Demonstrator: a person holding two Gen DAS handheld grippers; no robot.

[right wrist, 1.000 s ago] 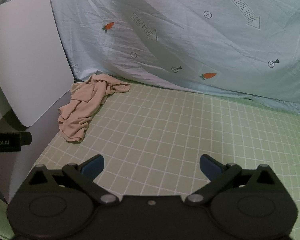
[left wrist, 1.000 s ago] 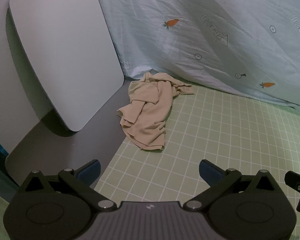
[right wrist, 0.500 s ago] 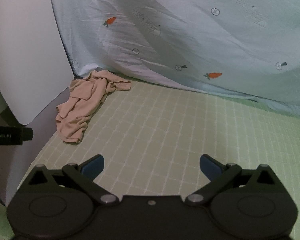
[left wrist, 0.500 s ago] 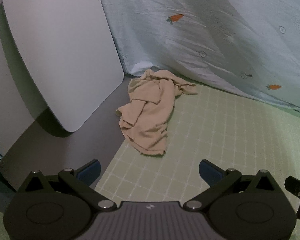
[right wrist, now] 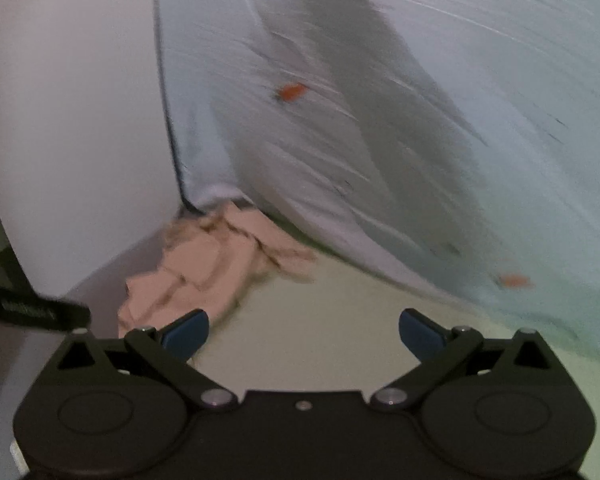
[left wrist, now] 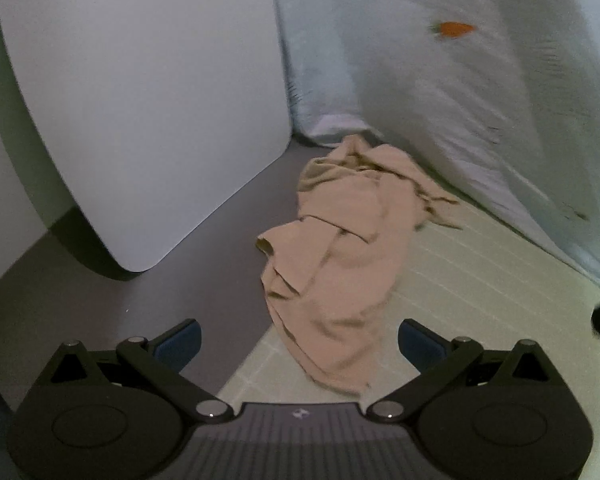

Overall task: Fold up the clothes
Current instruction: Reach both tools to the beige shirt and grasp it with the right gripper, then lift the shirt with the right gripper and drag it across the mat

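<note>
Clothes here amount to one beige garment (left wrist: 340, 264), lying crumpled, partly on the grey tabletop (left wrist: 148, 304) and partly on the green checked mat (left wrist: 480, 280). In the left wrist view it sits at twelve o'clock, its near hem reaching between the spread, empty jaws of the left gripper (left wrist: 298, 344), likely lined up for a grab. A white board (left wrist: 140, 100) leans at ten o'clock; a carrot-print sheet (left wrist: 440, 100) hangs at one o'clock. In the blurred right wrist view, the garment (right wrist: 208, 268) lies at eleven o'clock, just beyond the left jaw of the right gripper (right wrist: 302, 334), also spread wide and empty.
</note>
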